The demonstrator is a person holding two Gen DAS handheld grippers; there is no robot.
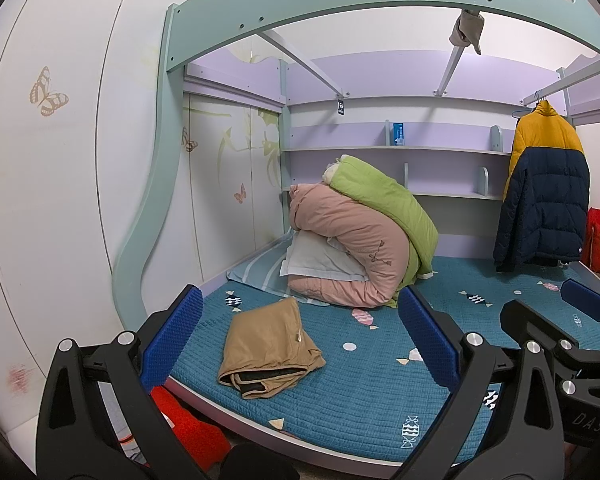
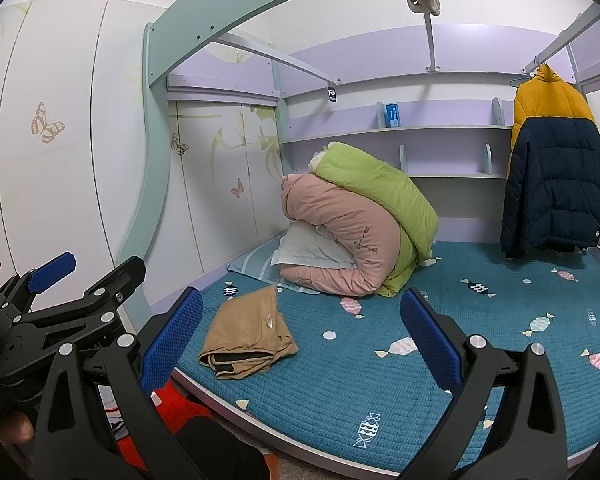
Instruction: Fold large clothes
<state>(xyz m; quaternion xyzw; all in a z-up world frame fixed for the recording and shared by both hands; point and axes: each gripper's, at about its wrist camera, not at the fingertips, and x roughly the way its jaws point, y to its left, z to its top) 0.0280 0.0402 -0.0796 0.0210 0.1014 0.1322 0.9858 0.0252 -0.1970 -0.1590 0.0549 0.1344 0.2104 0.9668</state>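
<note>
Blue ribbed pads line both tools: the left gripper (image 1: 300,340) and the right gripper (image 2: 302,340) hang at the near edge of the bed with jaws spread wide and nothing between them. Just beyond, the tan fabric garment with a dark lining (image 1: 270,350) lies folded into a compact bundle on the teal quilted mattress cover printed with candy shapes (image 1: 360,392), close to the near left edge. Judged risk: a grip taken on one layer only would pull the bundle open; a drag toward the edge could tip it onto the red cloth below the bed (image 1: 188,424). Behind it, the rolled pink and green quilts (image 1: 360,236) limit room for spreading cloth. Farther back hangs the yellow and navy padded jacket (image 1: 544,188); its slick bulk would likely resist a firm pinch. Readable writing: "DAS" on the neighbouring tool body, lower right of the left view. Print on the small blue box on the shelf (image 1: 399,133) is too small to read.
</note>
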